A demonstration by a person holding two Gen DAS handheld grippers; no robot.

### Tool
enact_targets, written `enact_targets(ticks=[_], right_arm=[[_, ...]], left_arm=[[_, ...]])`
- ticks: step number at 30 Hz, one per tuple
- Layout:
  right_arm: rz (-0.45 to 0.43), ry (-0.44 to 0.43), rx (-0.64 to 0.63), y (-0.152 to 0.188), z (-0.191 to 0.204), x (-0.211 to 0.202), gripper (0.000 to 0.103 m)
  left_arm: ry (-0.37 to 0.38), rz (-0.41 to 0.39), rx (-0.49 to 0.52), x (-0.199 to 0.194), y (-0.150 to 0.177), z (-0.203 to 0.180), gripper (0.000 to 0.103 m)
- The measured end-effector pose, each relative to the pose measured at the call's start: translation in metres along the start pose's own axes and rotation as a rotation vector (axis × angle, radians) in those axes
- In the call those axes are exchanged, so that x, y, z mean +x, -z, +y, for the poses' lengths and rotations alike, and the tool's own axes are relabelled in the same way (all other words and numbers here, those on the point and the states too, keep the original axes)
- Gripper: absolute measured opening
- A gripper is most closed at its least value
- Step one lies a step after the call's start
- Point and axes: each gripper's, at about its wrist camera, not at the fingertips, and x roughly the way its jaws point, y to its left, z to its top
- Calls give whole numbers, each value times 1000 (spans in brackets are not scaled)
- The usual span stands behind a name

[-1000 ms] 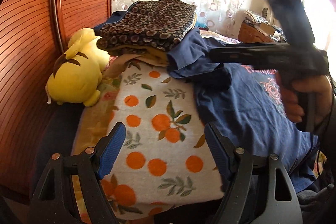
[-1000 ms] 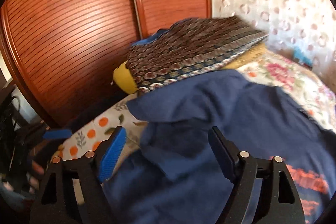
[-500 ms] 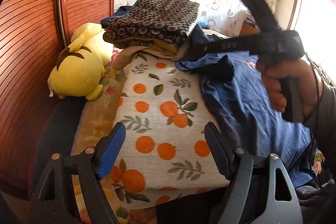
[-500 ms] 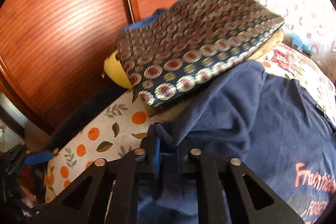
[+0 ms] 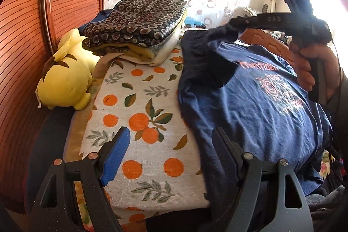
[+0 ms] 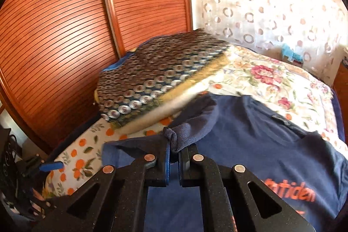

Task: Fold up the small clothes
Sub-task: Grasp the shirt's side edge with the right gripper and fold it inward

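A navy T-shirt with orange print lies on the orange-patterned cloth on the bed; it also shows in the right wrist view. My right gripper is shut on the shirt's sleeve and holds it lifted off the bed; it shows in the left wrist view at upper right. My left gripper is open and empty, low over the cloth beside the shirt's near left edge.
A stack of folded clothes topped by a ring-patterned piece sits at the far end, also in the right wrist view. A yellow plush toy lies at left against the wooden slatted doors. A floral bedspread lies beyond.
My right gripper closed on the shirt's sleeve, then lifted it up and to the right. My left gripper stayed open and drew back slightly.
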Motion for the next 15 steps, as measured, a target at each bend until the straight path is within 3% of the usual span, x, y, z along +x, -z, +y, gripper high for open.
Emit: enact_targets(ticks=[6, 8, 10, 13, 14, 15], right_arm=[[74, 121, 60, 20, -50, -12, 6], [110, 160, 72, 27, -63, -10, 11], [141, 177, 75, 35, -67, -4, 18], [137, 206, 63, 36, -61, 0, 42], [134, 205, 68, 38, -59, 0, 54], [129, 196, 80, 40, -61, -1, 59]], left_arm=[[-1, 9, 21, 9, -5, -6, 78], [-1, 14, 29, 14, -7, -10, 78], [1, 19, 38, 19, -10, -13, 78], [7, 29, 53, 28, -17, -18, 78], [5, 32, 59, 31, -19, -19, 78], [2, 33, 68, 34, -21, -21, 78]])
